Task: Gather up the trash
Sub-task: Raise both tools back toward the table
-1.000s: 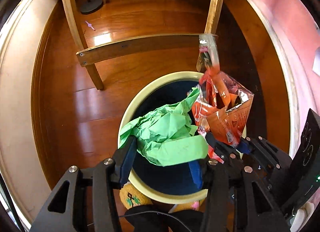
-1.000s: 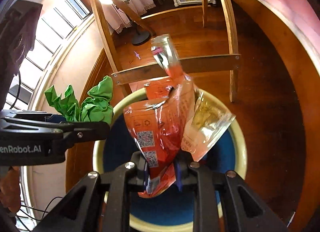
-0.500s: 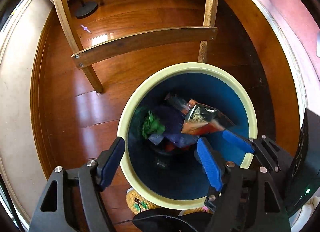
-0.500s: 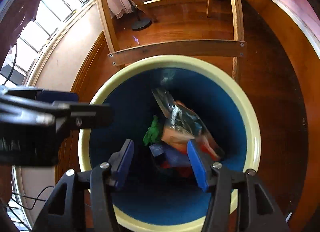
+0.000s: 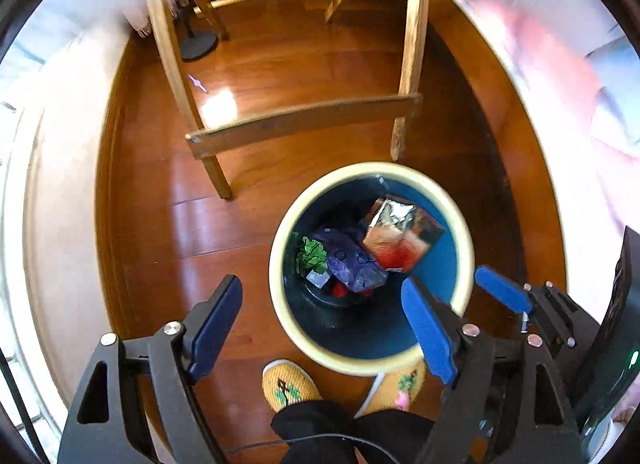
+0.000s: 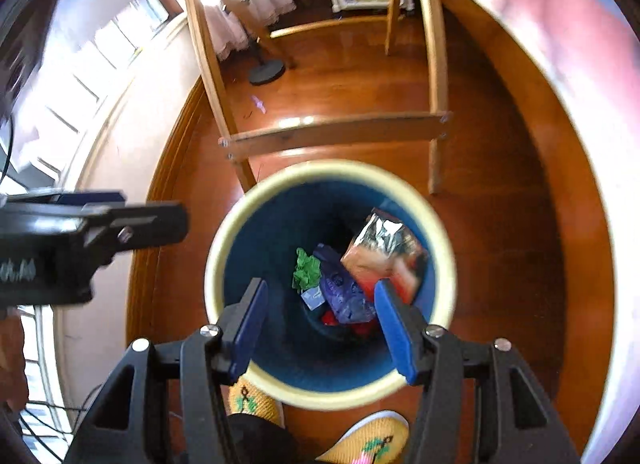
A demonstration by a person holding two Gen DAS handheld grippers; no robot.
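While jaws gape, bin (image 6: 448,276) rim ringed by floor (image 5: 168,232)

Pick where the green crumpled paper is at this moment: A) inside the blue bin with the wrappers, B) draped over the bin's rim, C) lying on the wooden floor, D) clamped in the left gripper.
A: the green crumpled paper lies at the bottom of the blue bin beside the wrappers, and the left gripper is open and empty.
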